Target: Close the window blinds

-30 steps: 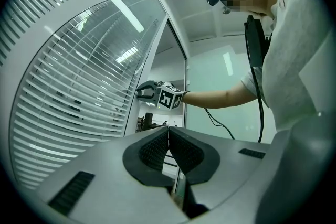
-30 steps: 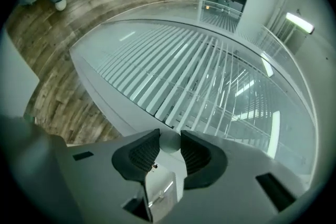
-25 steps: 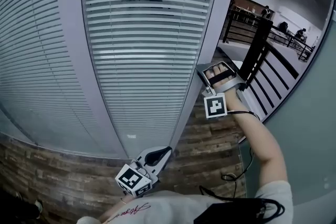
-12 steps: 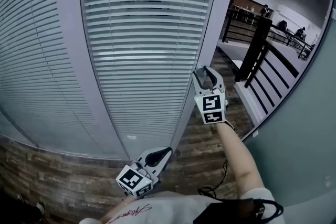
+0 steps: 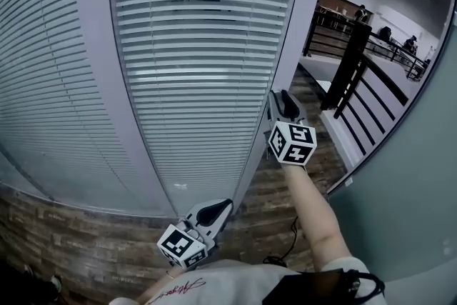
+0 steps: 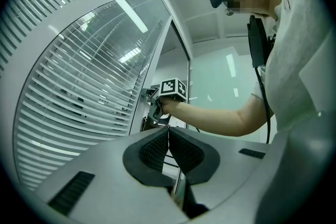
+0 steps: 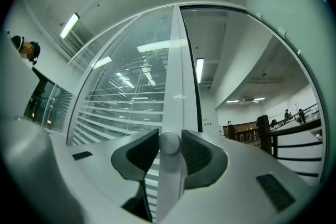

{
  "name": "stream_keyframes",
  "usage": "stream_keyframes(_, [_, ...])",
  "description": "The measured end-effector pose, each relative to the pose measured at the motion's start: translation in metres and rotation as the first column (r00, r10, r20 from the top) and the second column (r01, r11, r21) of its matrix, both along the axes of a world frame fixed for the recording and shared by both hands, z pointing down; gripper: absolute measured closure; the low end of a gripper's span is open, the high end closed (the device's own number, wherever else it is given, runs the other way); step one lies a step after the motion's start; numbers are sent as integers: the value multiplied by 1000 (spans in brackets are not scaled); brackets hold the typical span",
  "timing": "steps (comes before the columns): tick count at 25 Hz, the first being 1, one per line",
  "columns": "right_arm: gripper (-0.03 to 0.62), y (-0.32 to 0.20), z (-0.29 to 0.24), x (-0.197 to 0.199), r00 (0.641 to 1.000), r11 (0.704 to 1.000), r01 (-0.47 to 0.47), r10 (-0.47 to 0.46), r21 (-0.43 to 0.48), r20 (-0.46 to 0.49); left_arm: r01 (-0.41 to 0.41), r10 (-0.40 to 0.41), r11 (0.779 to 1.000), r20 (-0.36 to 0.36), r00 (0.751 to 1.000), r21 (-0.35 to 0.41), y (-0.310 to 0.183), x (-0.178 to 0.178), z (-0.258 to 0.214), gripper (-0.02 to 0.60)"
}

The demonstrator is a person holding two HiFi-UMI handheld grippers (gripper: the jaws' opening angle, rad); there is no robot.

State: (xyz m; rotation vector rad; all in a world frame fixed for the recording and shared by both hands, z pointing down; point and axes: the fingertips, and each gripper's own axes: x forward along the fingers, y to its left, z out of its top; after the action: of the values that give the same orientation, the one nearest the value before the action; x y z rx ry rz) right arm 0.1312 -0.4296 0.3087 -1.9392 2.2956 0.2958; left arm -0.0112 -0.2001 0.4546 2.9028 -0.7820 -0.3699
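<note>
Blinds hang behind the glass, filling the left and centre. Low and near, the left gripper has its jaws pressed together on nothing. To the right, the right gripper is closing its jaws around a round knob on the window frame.

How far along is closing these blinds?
Nothing looks done: the blinds show gaps between slats. In hand: the right gripper is closing its jaws around the round knob on the window frame; the left gripper hangs low, jaws together. Left: probably grip and turn the knob until slats shut.
</note>
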Motion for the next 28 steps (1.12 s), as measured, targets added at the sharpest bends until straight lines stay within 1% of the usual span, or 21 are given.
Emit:
stream_keyframes(2, [459, 0, 1, -4, 995, 999, -33, 36, 32, -92, -10, 10, 1000, 2, 1000, 4, -2, 1, 3, 565])
stream_keyframes(4, [461, 2, 7, -8, 977, 996, -58, 72, 71, -200, -17, 17, 1000, 3, 1000, 4, -2, 1, 9, 565])
stream_keyframes(5, [461, 2, 9, -9, 969, 995, -62, 80, 84, -232, -18, 18, 1000, 4, 1000, -1, -3, 1, 12, 565])
stream_keyframes(8, [461, 1, 10, -8, 964, 994, -60, 81, 87, -254, -19, 19, 1000, 6, 1000, -8, -5, 1, 13, 565])
stream_keyframes(9, [461, 2, 10, -9, 958, 995, -62, 83, 84, -275, -19, 19, 1000, 7, 1000, -8, -5, 1, 13, 565])
stream_keyframes(11, [461, 1, 13, -12, 927, 994, -69, 94, 81, -362, -21, 22, 1000, 6, 1000, -4, -5, 1, 15, 565])
stream_keyframes(12, [461, 1, 12, -12, 902, 994, -73, 102, 86, -419, -26, 26, 1000, 5, 1000, 1, -5, 2, 16, 565])
stream_keyframes(13, [461, 0, 10, -13, 869, 993, -77, 114, 95, -481, -32, 32, 999, 3, 999, 3, -5, 4, 15, 565])
stream_keyframes(15, [462, 1, 2, -13, 789, 990, -87, 138, 114, -598, -34, 34, 999, 5, 999, -10, -4, 8, 8, 565])
stream_keyframes(18, [462, 4, -2, -14, 676, 988, -83, 153, 132, -721, -35, 35, 999, 7, 999, -19, -1, 12, 1, 565])
stream_keyframes(20, [462, 5, 7, -18, 600, 987, -71, 157, 143, -785, -39, 39, 999, 4, 999, -15, 0, 12, 8, 565])
stream_keyframes(23, [462, 2, 19, -21, 469, 986, -56, 165, 157, -867, -47, 47, 999, 9, 999, -17, -2, 15, 17, 565])
stream_keyframes(25, [462, 2, 15, -21, 381, 986, -42, 166, 162, -910, -48, 48, 999, 16, 999, -21, -1, 17, 11, 565])
stream_keyframes(28, [462, 3, 5, -21, 266, 986, -22, 164, 164, -950, -32, 33, 999, 26, 999, -27, 0, 17, -1, 565])
